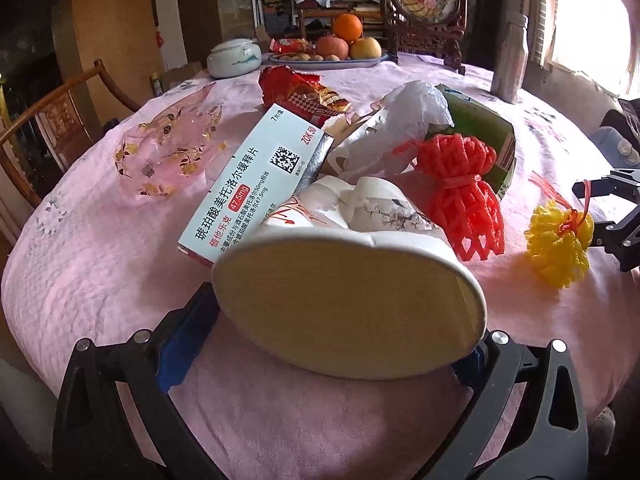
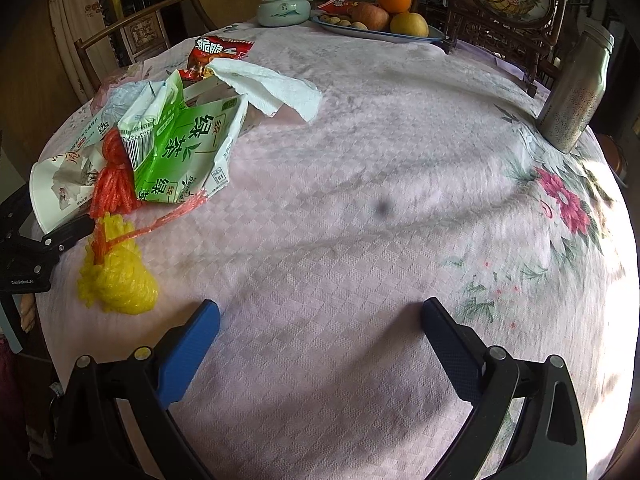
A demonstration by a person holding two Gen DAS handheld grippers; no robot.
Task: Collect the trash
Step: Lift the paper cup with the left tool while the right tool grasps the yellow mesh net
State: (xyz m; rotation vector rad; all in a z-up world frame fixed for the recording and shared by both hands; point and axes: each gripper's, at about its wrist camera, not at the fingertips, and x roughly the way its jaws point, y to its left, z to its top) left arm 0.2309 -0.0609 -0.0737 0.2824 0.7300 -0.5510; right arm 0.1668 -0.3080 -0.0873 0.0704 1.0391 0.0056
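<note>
Trash pile on desk [image 2: 360, 200]; crushed paper cup [image 1: 348, 296] pinched by left tongs [image 1: 332, 356].
Medicine box [image 1: 248, 184] reads "47.5mg", "ZOK 50"; green carton [image 2: 188, 152] reads "绿茶". Right tongs [image 2: 320, 320] spread, empty.

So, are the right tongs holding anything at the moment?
No, the right tongs are open over bare pink tablecloth, with the yellow foam net lying off to one side.

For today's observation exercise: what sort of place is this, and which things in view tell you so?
Probably a home dining room: a round table under a pink tablecloth, a fruit plate with an orange and apples, and wooden chairs beside it.
</note>
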